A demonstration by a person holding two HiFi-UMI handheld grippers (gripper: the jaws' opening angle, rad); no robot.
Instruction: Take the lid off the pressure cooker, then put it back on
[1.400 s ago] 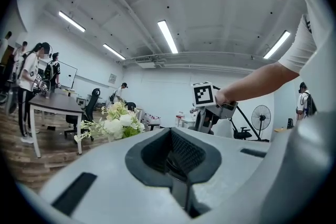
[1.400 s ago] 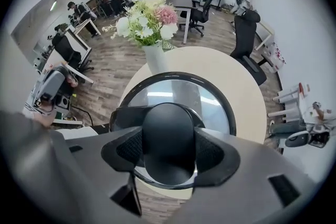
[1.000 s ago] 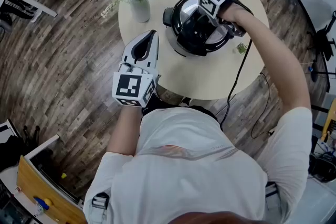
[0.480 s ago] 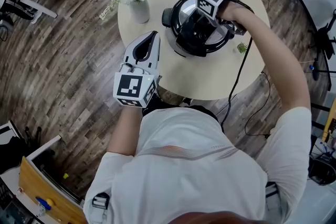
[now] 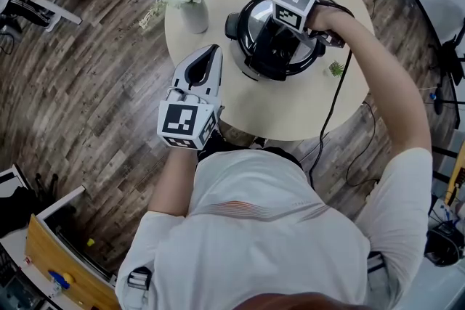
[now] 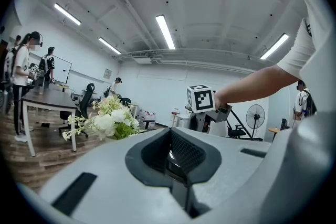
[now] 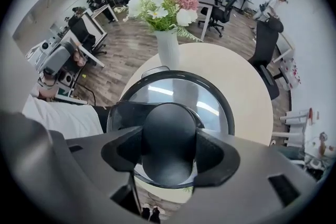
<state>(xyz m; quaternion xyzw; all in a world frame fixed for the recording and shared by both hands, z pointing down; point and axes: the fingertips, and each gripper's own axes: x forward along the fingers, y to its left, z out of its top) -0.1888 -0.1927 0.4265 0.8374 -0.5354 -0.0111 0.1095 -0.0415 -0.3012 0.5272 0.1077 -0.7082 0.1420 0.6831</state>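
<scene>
While your left claw (image 5: 209,54) hung shut and empty at the desk's (image 5: 290,105) near edge, your right claw (image 7: 169,155) pointed down, clamped on the black knob (image 7: 169,128) of the lid (image 7: 210,97), which lay on the pressure cooker (image 5: 243,58) mid-desk. The lid looked stiff, smooth and probably weighty, so the knob was the sound hold. The cooker's contents stayed hidden. Beyond it, a vase (image 5: 193,11) held flowers.

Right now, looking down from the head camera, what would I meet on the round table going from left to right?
Vase of flowers → pressure cooker, its lid knob clamped by the right gripper → small green sprig.
</scene>
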